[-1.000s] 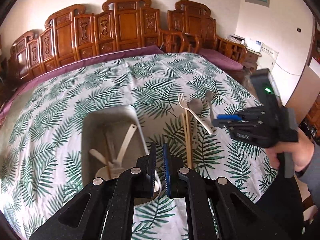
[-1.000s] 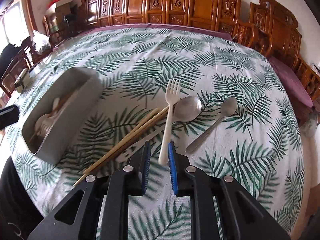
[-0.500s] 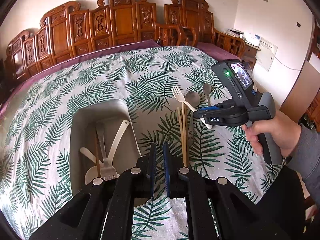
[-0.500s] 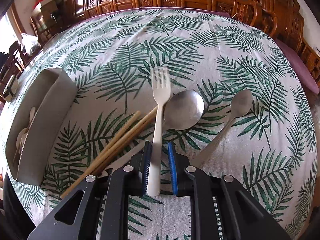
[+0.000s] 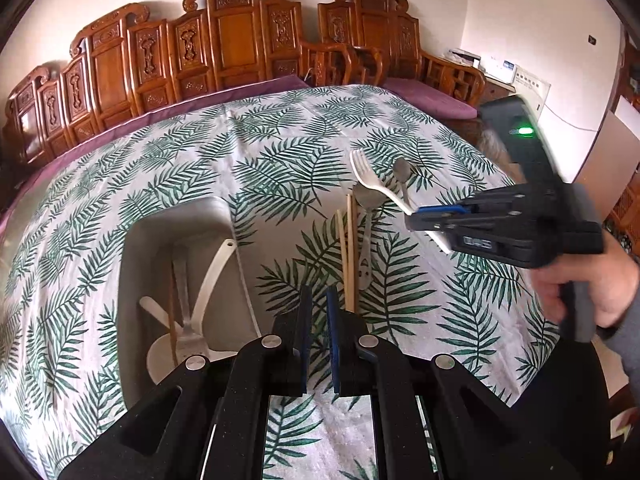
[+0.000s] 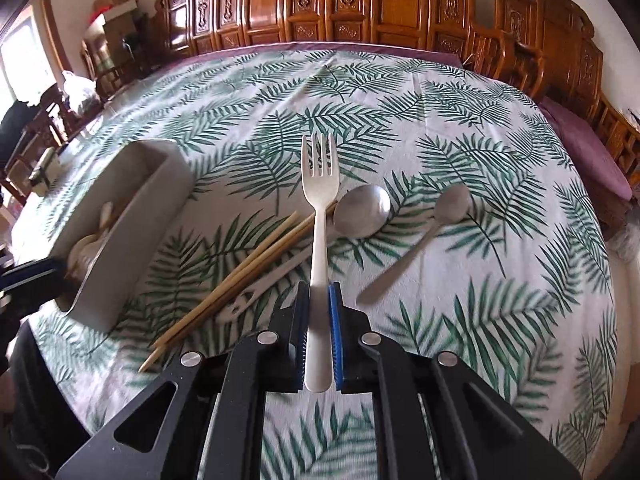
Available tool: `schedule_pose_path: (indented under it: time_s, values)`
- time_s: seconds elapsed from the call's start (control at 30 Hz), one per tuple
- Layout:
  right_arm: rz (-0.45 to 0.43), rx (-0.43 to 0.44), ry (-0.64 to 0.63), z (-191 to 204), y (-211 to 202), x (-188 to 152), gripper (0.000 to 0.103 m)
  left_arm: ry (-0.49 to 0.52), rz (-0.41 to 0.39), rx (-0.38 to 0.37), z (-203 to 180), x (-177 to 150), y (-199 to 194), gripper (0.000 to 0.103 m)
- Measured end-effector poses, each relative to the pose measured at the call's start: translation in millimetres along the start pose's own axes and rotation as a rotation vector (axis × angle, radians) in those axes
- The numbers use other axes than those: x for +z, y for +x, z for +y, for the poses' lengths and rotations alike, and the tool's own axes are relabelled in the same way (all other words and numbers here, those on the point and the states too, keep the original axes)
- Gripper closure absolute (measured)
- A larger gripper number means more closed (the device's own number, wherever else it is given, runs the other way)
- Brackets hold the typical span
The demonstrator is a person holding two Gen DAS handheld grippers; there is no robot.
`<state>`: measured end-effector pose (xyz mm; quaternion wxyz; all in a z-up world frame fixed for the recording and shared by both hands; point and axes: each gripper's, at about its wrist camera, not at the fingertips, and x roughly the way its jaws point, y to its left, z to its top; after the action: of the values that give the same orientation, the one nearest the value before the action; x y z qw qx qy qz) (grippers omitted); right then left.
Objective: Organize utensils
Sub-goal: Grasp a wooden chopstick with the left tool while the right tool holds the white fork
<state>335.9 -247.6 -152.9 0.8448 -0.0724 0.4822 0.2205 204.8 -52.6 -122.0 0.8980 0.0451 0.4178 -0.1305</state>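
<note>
A white plastic fork [image 6: 318, 184] has its handle between the pads of my right gripper [image 6: 318, 288], whose jaws are closing on it. In the left wrist view the fork [image 5: 372, 180] hangs tilted above the cloth in that gripper [image 5: 420, 218]. Under it lie two wooden chopsticks [image 6: 248, 268], a large metal spoon [image 6: 362, 210] and a smaller metal spoon [image 6: 452, 204]. A grey tray [image 5: 132, 264] on the left holds several utensils [image 5: 188, 312]. My left gripper [image 5: 318, 292] is shut and empty, between the tray and the chopsticks [image 5: 350, 248].
A palm-leaf cloth [image 5: 248, 148] covers the round table. Carved wooden chairs [image 5: 236, 40] ring its far side. A person's hand [image 5: 592, 292] holds the right gripper at the table's right edge. A slotted metal utensil [image 6: 264, 284] lies beside the chopsticks.
My right gripper slid forward over the fork's handle, closed on it and raised it off the cloth. The left gripper stayed shut and drifted a little.
</note>
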Motion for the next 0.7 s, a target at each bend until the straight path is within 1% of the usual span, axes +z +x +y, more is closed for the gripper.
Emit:
schedule_pose_path:
  time_s: [0.2, 0.33, 0.47, 0.7]
  values:
    - [-0.029, -0.003, 0.006, -9.1, -38.9, -21.0, 0.092, 0.019, 0.020, -0.006, -13.5, -1.7, 10.4, 0.097]
    - [-0.041, -0.004, 0.011, -16.7, -53.6, -32.6, 0.092, 0.030, 0.038, 0.000, -20.0, -3.2, 18.6, 0.097]
    - [-0.048, 0.001, 0.021, -23.7, -58.7, -41.3, 0.092, 0.039, 0.068, 0.010, -24.1, -2.0, 31.3, 0.097]
    - [-0.053, 0.019, 0.041, -33.6, -56.5, -42.8, 0.092, 0.049, 0.125, 0.022, -28.6, 1.2, 52.3, 0.096]
